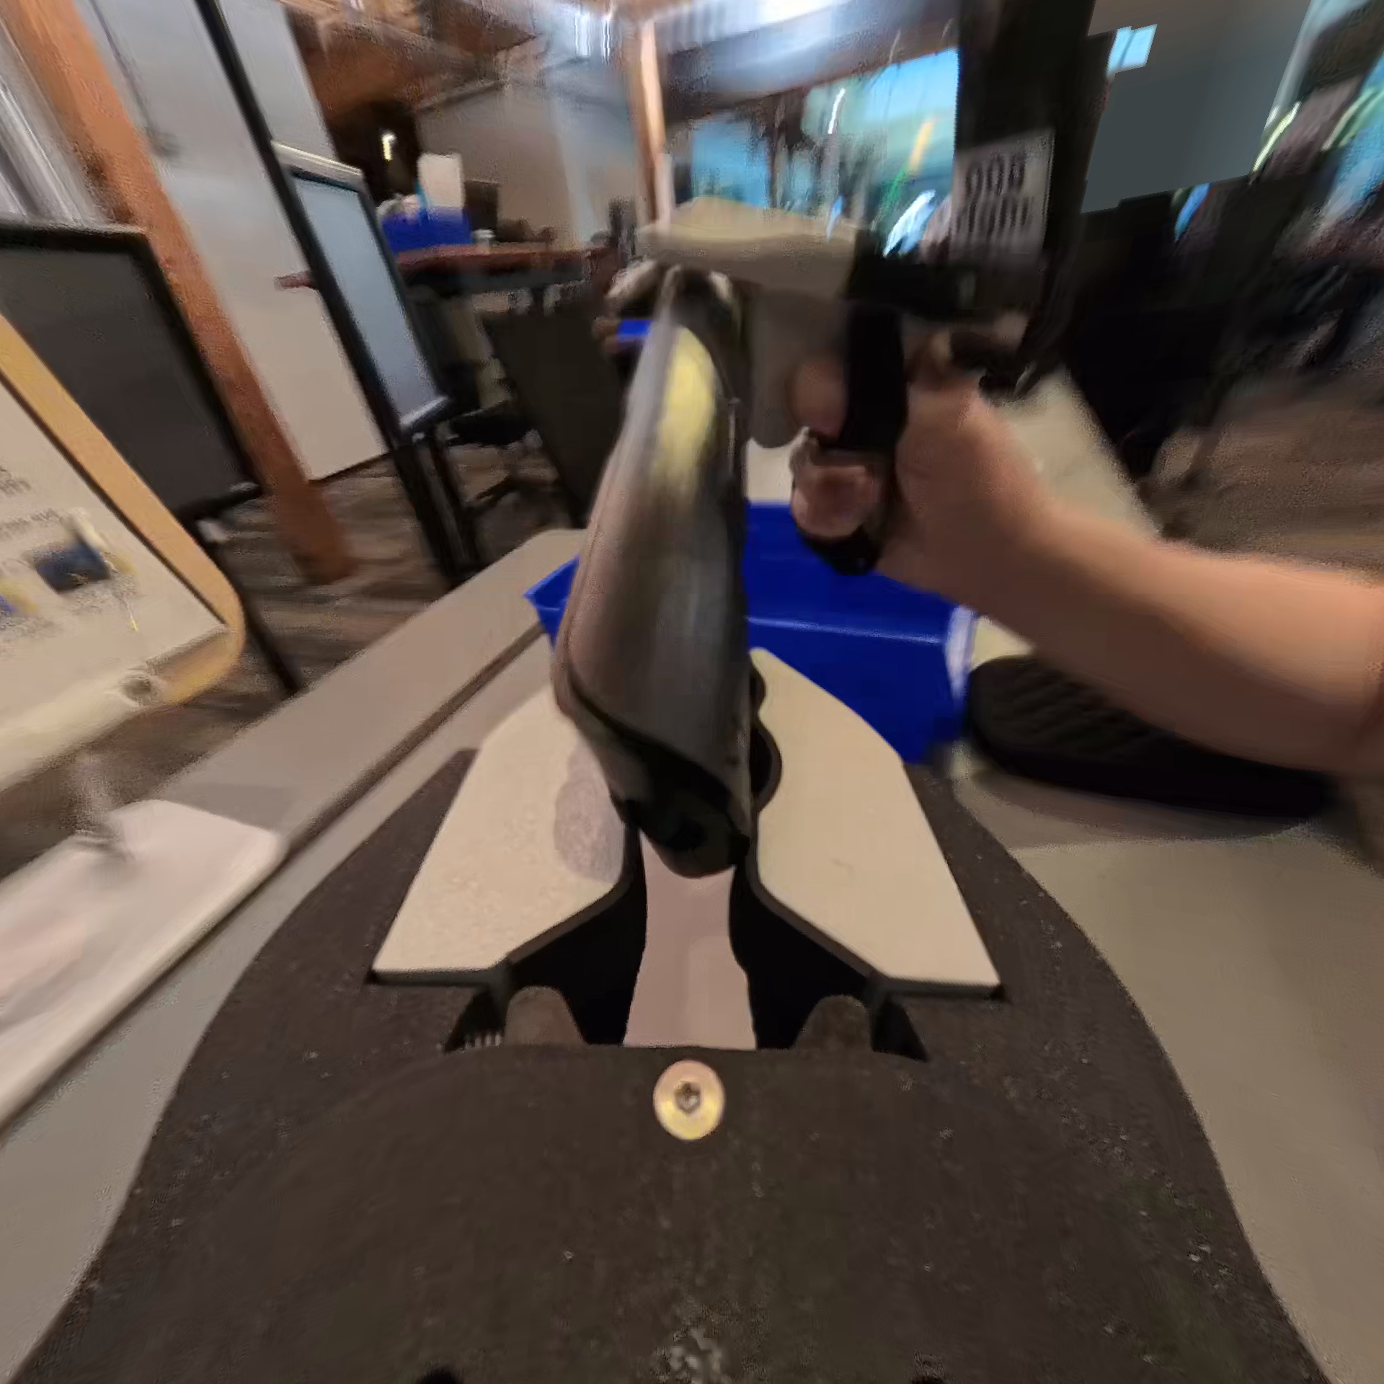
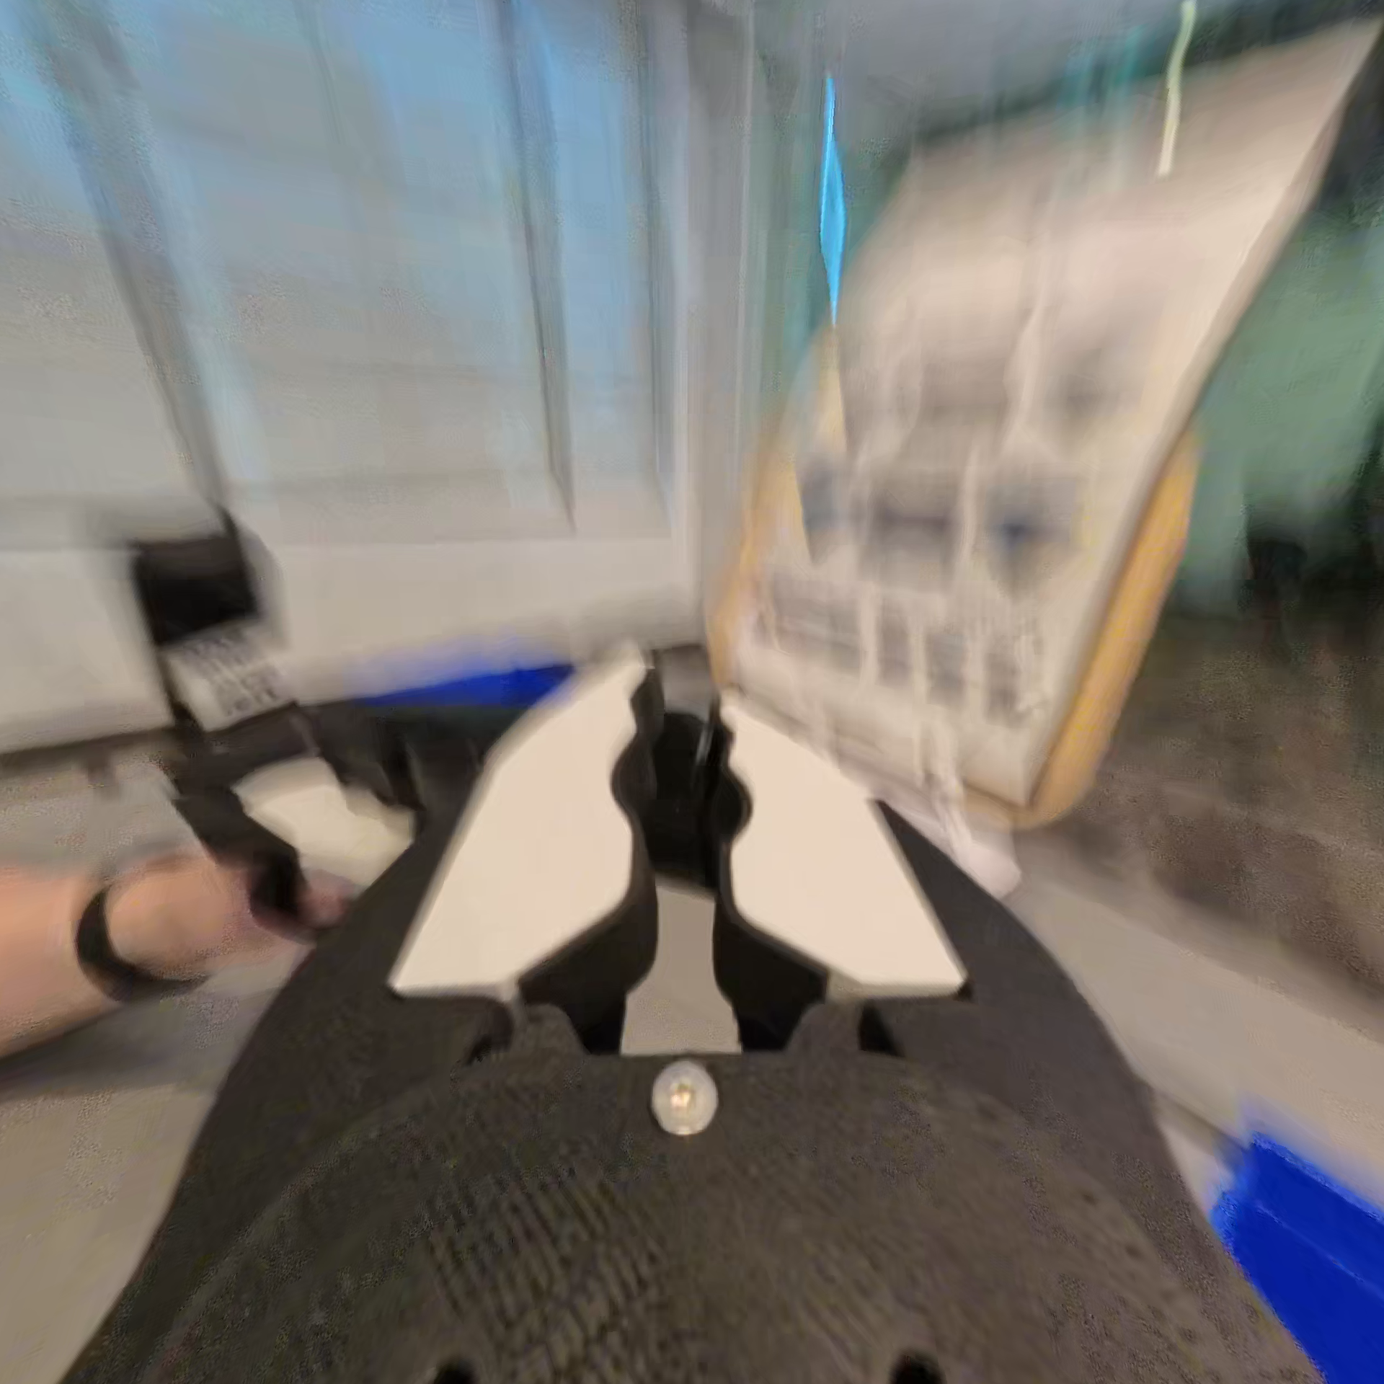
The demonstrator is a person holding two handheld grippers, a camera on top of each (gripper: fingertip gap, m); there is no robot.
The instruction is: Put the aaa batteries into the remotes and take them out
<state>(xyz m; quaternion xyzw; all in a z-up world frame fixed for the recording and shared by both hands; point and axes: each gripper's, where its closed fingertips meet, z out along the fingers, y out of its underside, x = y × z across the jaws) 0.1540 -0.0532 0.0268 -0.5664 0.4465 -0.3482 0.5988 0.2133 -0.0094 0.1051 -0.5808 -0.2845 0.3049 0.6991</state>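
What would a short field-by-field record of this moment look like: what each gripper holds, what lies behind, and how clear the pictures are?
left gripper: shut on the remote, gripping its lower end
right gripper: shut on the same remote's far end
remote pose: lifted above the grey table
behind: blue bin
batteries: none visible
image quality: both views motion-blurred

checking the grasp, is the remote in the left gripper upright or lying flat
Upright, tilted slightly: the remote stands on end between the left gripper, its top end at the right gripper.
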